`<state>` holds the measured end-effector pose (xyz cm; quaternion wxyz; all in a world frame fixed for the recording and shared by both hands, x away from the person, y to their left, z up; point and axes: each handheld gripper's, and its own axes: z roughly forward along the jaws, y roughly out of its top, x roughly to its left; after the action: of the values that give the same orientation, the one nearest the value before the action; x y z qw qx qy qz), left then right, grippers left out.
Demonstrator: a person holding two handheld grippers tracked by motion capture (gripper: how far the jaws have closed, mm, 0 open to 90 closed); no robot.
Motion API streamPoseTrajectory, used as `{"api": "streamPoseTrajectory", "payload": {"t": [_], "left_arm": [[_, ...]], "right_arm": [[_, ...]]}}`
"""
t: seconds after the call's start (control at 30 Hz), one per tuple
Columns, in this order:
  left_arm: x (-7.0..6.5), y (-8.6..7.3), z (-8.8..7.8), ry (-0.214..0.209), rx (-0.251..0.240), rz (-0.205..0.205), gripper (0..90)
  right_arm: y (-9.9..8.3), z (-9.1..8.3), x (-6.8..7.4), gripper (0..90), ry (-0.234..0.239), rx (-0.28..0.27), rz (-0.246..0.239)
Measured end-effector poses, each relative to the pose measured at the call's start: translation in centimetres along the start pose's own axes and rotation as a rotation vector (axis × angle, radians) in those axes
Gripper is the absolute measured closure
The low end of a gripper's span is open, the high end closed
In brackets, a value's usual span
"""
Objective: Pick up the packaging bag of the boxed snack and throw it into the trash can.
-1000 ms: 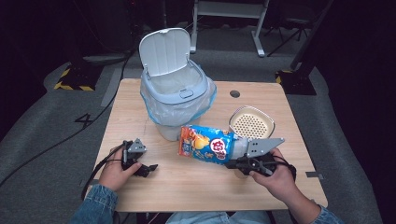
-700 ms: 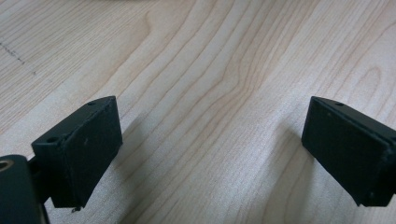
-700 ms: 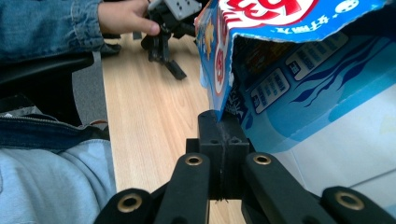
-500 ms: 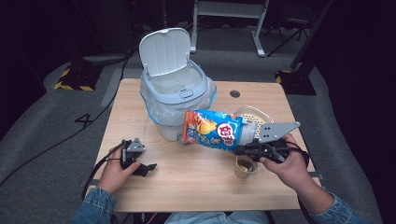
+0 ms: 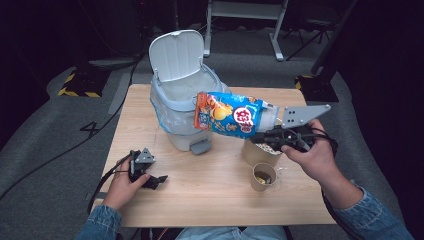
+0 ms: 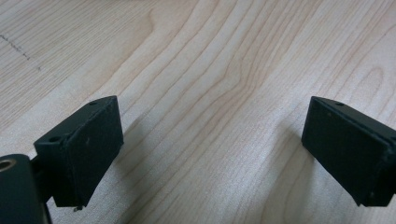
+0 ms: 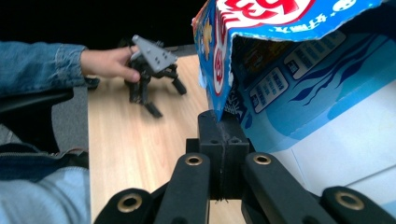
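Chip bag (image 5: pixel 231 114) hangs in the air by the open bin (image 5: pixel 186 102). Left gripper (image 5: pixel 145 172) rests on the table (image 5: pixel 210 195), wide open and empty. Right gripper (image 5: pixel 277 136) pinches only the bag's edge, which could slip free and knock the cups (image 5: pixel 263 176).

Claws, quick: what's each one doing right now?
Left claw: open, nothing between its pads, low over the table.
Right claw: closed on the edge of the chip bag, lifted beside the bin.

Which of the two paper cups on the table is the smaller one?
The small cup nearer the table's front edge; the wider cup behind it sits partly under the chip bag.
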<state>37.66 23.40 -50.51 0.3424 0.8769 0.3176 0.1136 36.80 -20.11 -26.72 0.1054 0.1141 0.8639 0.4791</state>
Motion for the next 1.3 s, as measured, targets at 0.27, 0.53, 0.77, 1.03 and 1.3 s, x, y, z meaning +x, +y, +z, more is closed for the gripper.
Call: {"api": "streamPoseTrajectory", "payload": {"t": [0.27, 0.53, 0.77, 1.03, 1.3], "left_arm": [[0.0, 0.0, 0.0, 0.001, 0.001, 0.001, 5.7], [0.0, 0.0, 0.0, 0.0, 0.001, 0.0, 5.7], [0.0, 0.0, 0.0, 0.0, 0.002, 0.001, 5.6], [0.0, 0.0, 0.0, 0.0, 0.002, 0.001, 5.6], [0.0, 0.0, 0.0, -0.001, 0.002, 0.002, 5.7]], "right_arm": [[2.7, 0.9, -1.8, 90.0, -0.029, -0.016, -0.012], [4.3, 2.7, -3.9, 90.0, -0.039, -0.021, -0.012], [5.5, 4.1, -5.4, 90.0, -0.044, -0.004, -0.003], [6.0, 5.5, -6.6, 89.0, -0.043, 0.036, 0.016], [7.0, 6.6, -6.8, 86.1, -0.049, 0.043, 0.013]]}}
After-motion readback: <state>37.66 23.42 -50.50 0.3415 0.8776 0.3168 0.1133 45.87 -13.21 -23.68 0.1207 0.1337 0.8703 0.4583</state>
